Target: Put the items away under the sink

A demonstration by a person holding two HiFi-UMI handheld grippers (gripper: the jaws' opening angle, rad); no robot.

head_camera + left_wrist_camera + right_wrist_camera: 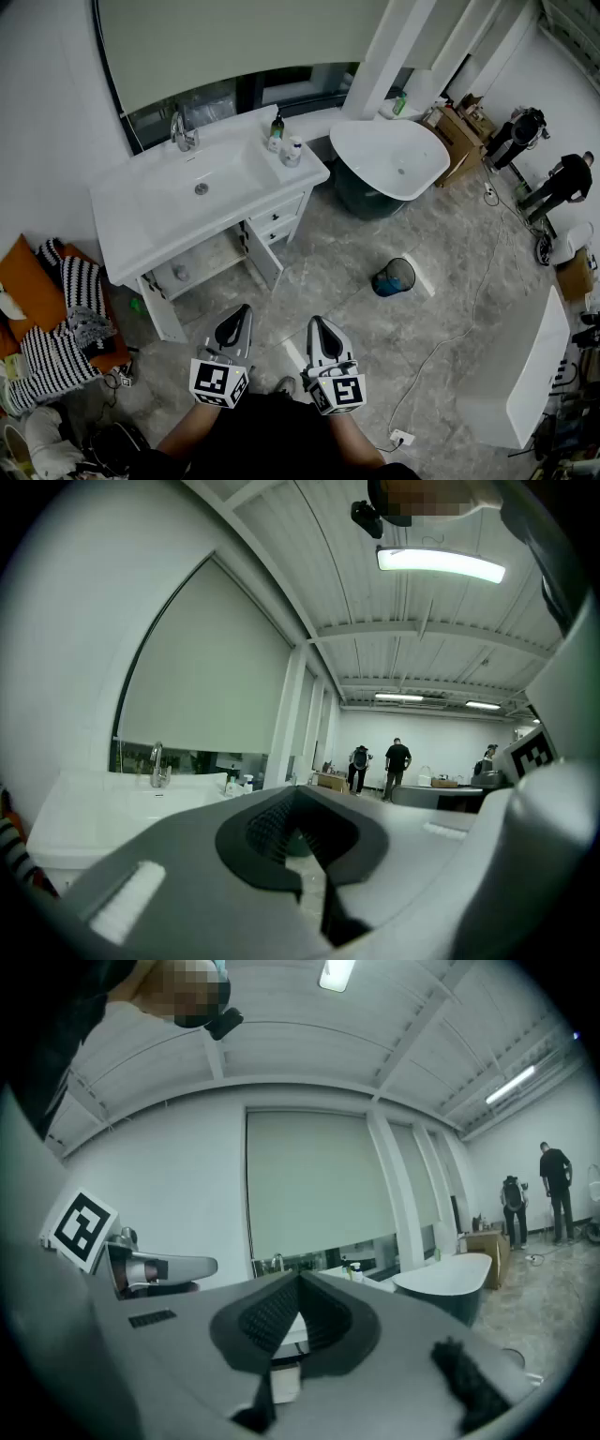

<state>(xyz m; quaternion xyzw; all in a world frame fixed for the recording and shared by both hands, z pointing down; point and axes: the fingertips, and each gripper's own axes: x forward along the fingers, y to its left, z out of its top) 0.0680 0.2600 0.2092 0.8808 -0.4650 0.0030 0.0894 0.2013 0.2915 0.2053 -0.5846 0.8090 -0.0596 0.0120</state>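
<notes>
Currently, left claw [240, 319] and right claw [319, 328] are both fully closed and empty, held level side by side. A dark pump bottle [276, 130] and a white container [292, 151] stand on the vanity table [141, 225], right of the basin [211, 173], well apart from both claws.
</notes>
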